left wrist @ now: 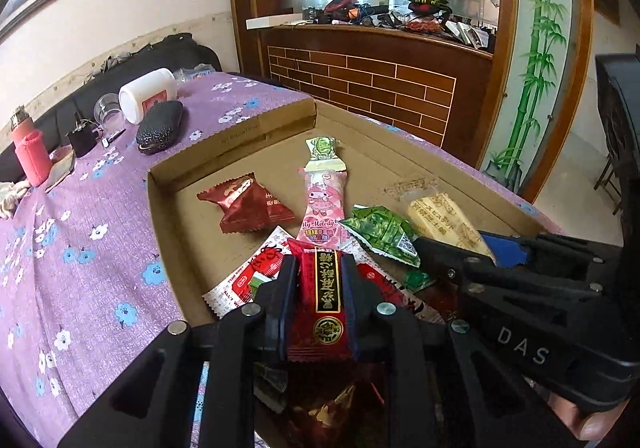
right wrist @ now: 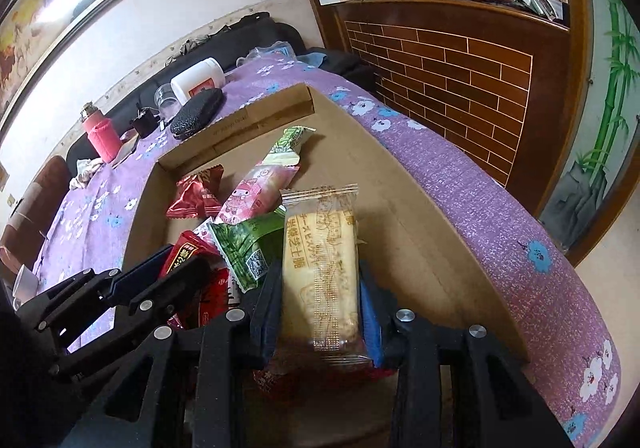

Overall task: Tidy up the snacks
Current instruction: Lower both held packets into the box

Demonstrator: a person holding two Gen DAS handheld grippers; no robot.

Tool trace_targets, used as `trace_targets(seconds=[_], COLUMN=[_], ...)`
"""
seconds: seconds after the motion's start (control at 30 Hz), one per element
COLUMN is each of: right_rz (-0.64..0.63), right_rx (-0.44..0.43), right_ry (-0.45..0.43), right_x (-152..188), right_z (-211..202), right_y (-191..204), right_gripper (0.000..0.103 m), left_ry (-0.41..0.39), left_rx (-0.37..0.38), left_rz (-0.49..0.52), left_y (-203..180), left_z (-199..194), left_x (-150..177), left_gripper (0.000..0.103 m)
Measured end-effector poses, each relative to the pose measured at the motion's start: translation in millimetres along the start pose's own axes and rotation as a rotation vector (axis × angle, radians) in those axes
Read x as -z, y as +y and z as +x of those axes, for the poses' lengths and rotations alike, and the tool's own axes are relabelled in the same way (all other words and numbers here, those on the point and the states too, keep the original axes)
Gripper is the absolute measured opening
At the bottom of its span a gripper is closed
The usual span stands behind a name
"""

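Note:
A shallow cardboard tray [left wrist: 256, 128] [right wrist: 420, 216] lies on the purple floral cloth and holds several snack packets. My left gripper [left wrist: 320, 276] is shut on a dark red packet [left wrist: 325, 312] with a black and gold label, over the tray's near end. My right gripper [right wrist: 320, 280] is shut on a pale yellow biscuit packet [right wrist: 320, 264], also seen in the left wrist view [left wrist: 444, 220]. In the tray lie a pink My Melody packet [left wrist: 323, 200] [right wrist: 256, 188], a red pillow packet [left wrist: 248, 204] [right wrist: 196, 192], a green packet [left wrist: 380, 232] [right wrist: 244, 244] and a red and white packet [left wrist: 240, 284].
On the cloth beyond the tray stand a white jar on its side [left wrist: 146, 94], a black glasses case [left wrist: 160, 126], a clear glass [left wrist: 107, 110], a small black item [left wrist: 82, 138] and a red sleeved bottle [left wrist: 30, 156]. A brick-patterned wooden counter [left wrist: 380, 84] rises behind.

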State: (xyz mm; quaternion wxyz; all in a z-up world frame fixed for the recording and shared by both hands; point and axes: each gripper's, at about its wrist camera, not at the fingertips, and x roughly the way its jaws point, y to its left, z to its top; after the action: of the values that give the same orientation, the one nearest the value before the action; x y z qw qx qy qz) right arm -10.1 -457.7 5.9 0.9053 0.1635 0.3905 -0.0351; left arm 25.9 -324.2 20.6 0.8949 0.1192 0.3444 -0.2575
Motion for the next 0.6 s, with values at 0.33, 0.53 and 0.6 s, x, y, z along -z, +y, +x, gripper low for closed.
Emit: trace_targets(seconds=[0.33, 0.53, 0.6], right_rz=[-0.016, -0.017, -0.017], right_rx=[0.028, 0.028, 0.029], right_ry=[0.022, 0.022, 0.022], right_x=[-0.7, -0.5, -0.5], right_z=[4.5, 4.5, 4.6], right_y=[3.6, 3.7, 3.7], right_gripper=[0.038, 0.038, 0.038], left_ry=[-0.013, -0.013, -0.012], left_rx=[0.005, 0.004, 0.005], left_rz=[-0.004, -0.004, -0.005], left_y=[1.1, 1.4, 1.5], left_z=[-2.9, -2.5, -2.4], left_x=[4.7, 4.0, 4.0], left_gripper=[0.022, 0.022, 0.022])
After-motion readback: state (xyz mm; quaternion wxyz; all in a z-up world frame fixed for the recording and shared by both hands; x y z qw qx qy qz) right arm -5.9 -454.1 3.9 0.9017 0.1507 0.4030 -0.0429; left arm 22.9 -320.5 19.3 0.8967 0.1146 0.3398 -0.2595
